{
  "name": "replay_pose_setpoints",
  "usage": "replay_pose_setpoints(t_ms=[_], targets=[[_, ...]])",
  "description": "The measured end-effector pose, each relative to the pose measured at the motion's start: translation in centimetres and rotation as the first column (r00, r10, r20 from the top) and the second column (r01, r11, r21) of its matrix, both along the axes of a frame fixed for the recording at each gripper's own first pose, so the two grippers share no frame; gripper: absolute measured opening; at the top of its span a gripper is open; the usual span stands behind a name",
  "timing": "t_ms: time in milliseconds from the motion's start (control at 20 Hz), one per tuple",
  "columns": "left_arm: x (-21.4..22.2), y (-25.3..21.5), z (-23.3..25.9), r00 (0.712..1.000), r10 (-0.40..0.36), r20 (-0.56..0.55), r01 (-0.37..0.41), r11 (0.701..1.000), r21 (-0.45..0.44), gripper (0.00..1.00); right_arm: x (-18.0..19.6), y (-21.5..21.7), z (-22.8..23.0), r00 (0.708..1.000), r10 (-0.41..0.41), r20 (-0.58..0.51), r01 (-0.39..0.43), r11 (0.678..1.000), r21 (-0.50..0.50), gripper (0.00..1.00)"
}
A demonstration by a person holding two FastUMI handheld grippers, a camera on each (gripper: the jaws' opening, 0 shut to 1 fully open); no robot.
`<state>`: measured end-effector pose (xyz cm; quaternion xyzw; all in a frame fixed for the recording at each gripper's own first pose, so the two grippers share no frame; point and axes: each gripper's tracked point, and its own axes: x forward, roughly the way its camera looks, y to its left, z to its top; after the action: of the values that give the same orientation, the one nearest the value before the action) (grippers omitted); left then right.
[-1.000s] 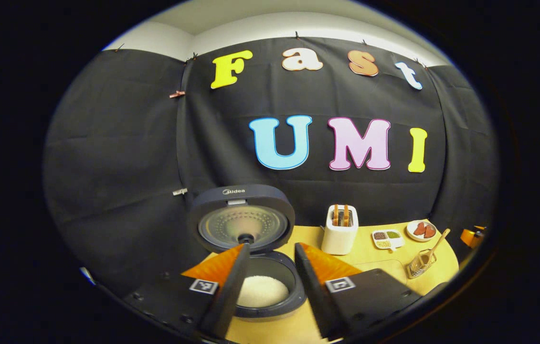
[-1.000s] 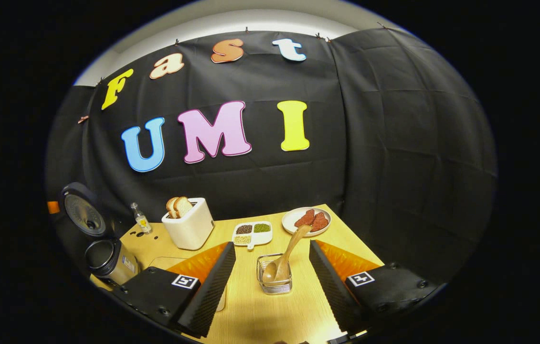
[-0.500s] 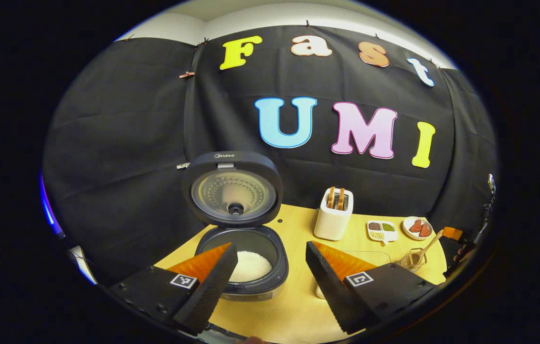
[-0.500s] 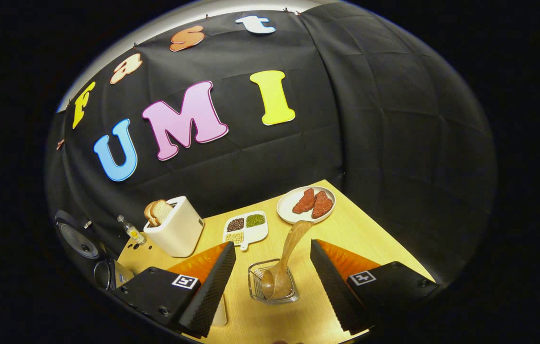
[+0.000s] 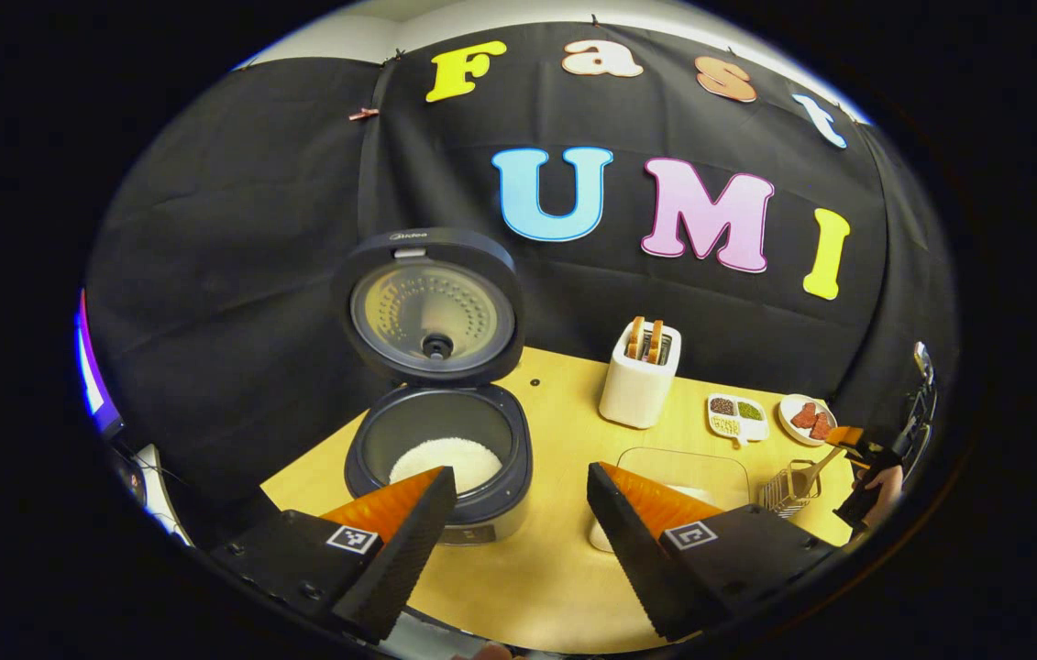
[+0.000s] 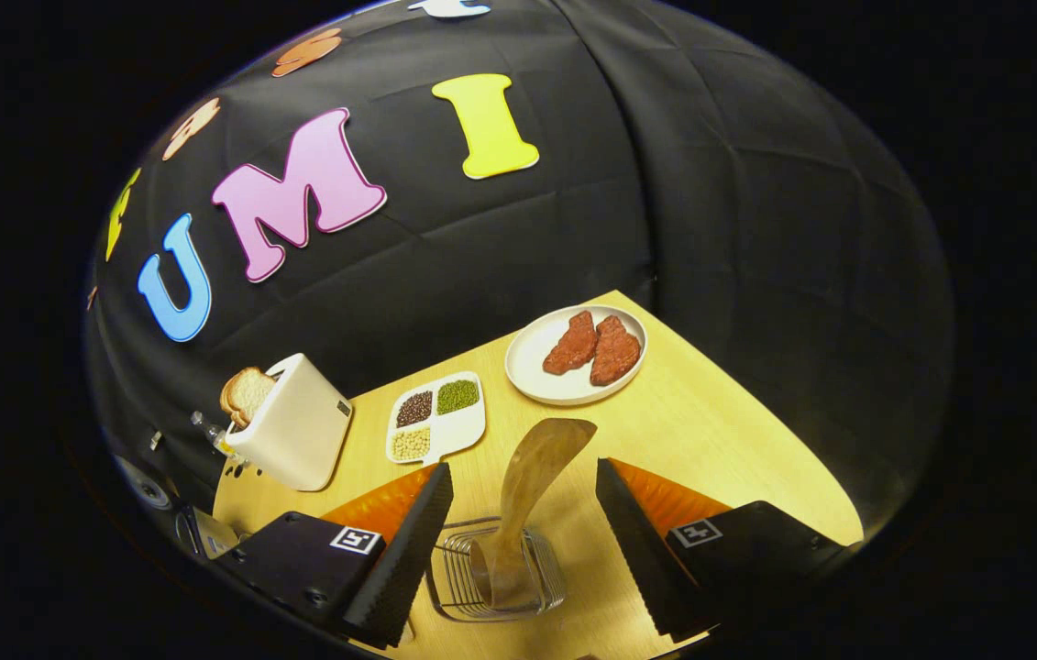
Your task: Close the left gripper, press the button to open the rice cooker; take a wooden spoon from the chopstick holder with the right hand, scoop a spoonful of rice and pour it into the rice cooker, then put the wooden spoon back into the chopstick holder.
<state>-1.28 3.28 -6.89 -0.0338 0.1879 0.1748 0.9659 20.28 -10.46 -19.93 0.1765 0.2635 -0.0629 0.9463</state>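
Tongs on both sides gape wide, right tongs (image 6: 523, 495) straddling wooden spoon (image 6: 527, 486) untouched.

Count on the tabletop (image 6: 720, 431): one rice cooker (image 5: 437, 458), lid raised. One toaster (image 6: 293, 431) holding two bread slices (image 5: 645, 338). One divided dish (image 6: 435, 417) with three filled compartments. One plate (image 6: 541, 383) carrying two red pieces (image 6: 596, 346). One wire chopstick holder (image 6: 454, 587) between the right fingers, containing one wooden spoon (image 6: 532, 477).
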Motion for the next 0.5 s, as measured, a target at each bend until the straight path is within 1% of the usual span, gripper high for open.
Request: replay_pose_setpoints(t_ms=[50,100,150,200,250,300,350,400,450,500], targets=[[0.1,-0.4,-0.5,1.000,0.003,-0.005,-0.003,1.000,-0.013,0.97,0.4,0.0,-0.7,1.000,0.000,-0.011,0.000,1.000,0.008,0.98],[0.3,-0.7,-0.9,1.000,0.005,-0.009,-0.005,1.000,-0.026,0.98,0.9,0.3,-1.3,1.000,0.012,-0.024,-0.012,1.000,0.019,0.95],[0.4,-1.1,-1.3,1.000,0.006,-0.013,-0.006,0.999,-0.035,0.98,1.5,0.9,-1.8,0.999,0.036,-0.029,-0.035,0.999,0.027,0.95],[0.4,-1.4,-1.7,1.000,0.006,-0.019,-0.007,0.999,-0.037,0.98,1.8,0.9,-2.0,0.998,0.045,-0.031,-0.045,0.999,0.019,0.78],[0.4,-1.7,-2.1,1.000,0.005,-0.030,-0.007,0.999,-0.036,0.98,2.3,0.8,-2.0,0.999,0.047,-0.024,-0.046,0.999,0.015,0.79],[0.4,-2.0,-2.5,0.999,0.003,-0.041,-0.004,0.999,-0.034,0.98,2.8,0.9,-2.0,0.999,0.045,-0.014,-0.045,0.999,0.017,0.64],[0.3,-2.4,-3.0,0.999,-0.001,-0.050,0.000,0.999,-0.033,0.98,3.1,0.7,-2.1,0.999,0.036,-0.014,-0.036,0.999,0.015,0.58],[0.4,-2.6,-3.3,0.998,-0.003,-0.060,0.001,0.999,-0.034,0.98,3.2,0.6,-2.3,0.999,0.031,-0.017,-0.031,0.999,0.018,0.48],[0.2,-2.9,-3.8,0.998,-0.005,-0.070,0.002,0.999,-0.037,0.98,3.1,0.5,-2.8,0.999,0.025,-0.034,-0.025,0.999,0.023,0.43],[0.2,-3.2,-4.2,0.997,-0.006,-0.076,0.003,0.999,-0.040,0.98,2.7,0.6,-3.2,0.998,0.027,-0.057,-0.025,0.999,0.037,0.32]])
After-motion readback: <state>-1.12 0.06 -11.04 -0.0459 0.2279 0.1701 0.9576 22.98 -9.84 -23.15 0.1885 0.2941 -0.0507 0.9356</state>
